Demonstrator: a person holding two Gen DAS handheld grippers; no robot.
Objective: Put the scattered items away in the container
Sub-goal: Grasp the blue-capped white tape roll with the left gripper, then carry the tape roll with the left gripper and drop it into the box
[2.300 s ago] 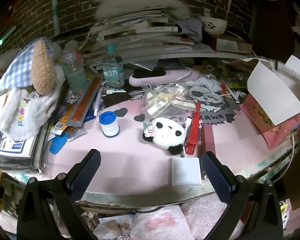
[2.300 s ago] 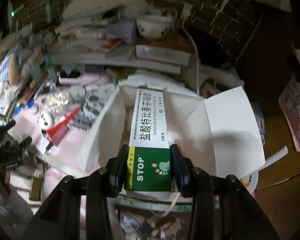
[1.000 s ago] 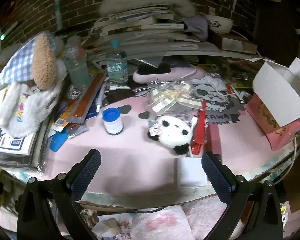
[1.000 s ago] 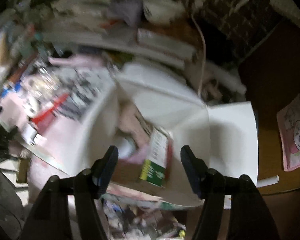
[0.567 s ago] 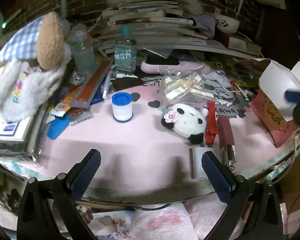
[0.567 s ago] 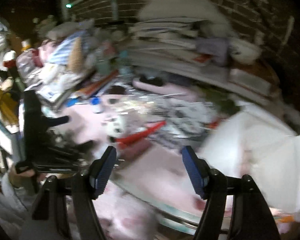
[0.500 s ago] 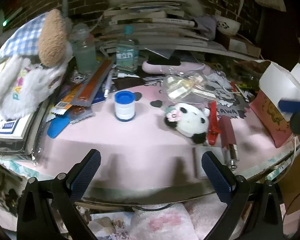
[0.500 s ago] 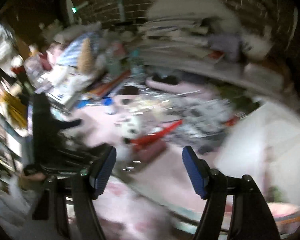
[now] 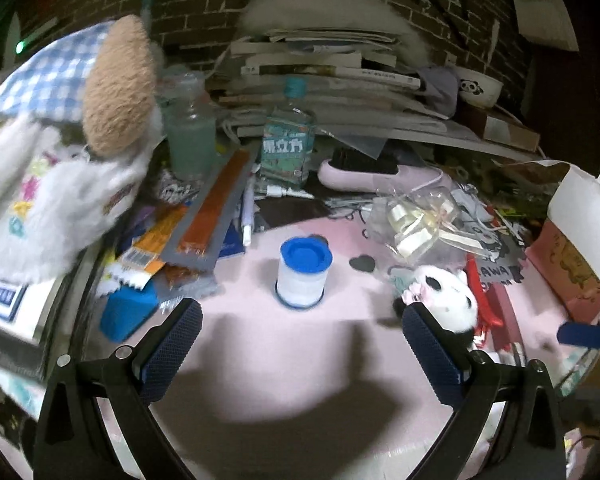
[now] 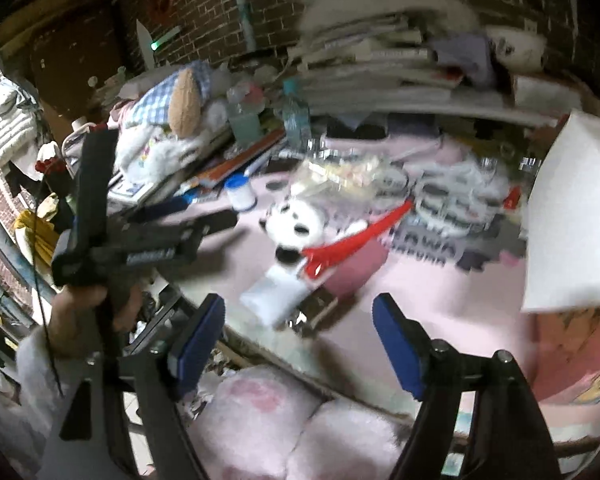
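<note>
**Tongs empty, next pick pending**

Right tongs (image 10: 298,334) no longer carry the green carton held a moment ago; it went into the white box (image 10: 572,216), and the tongs have swung away from it toward the clutter. Their jaws are opening, with nothing between them. One item is tidied, then, and a fresh pick looks like the step in hand.

Landmark: the panda toy (image 10: 296,224) on the pink tabletop (image 9: 260,380). Touching its side lies a red clip (image 10: 356,240). Just in front of it, toward the tabletop's near edge, sit a small white block (image 10: 274,294) and a maroon case (image 10: 358,270). Beyond it, a blue-capped jar (image 9: 304,272) stands upright, well apart. The box stands off past the clip, its flap raised, at the right edge of the right view.

Left tongs (image 9: 300,336) have drifted closer to the jar and hang wide open and empty, with the jar just ahead of the fingers. Either the jar or the white block seems the likeliest next target, though the blur leaves that uncertain.
</note>
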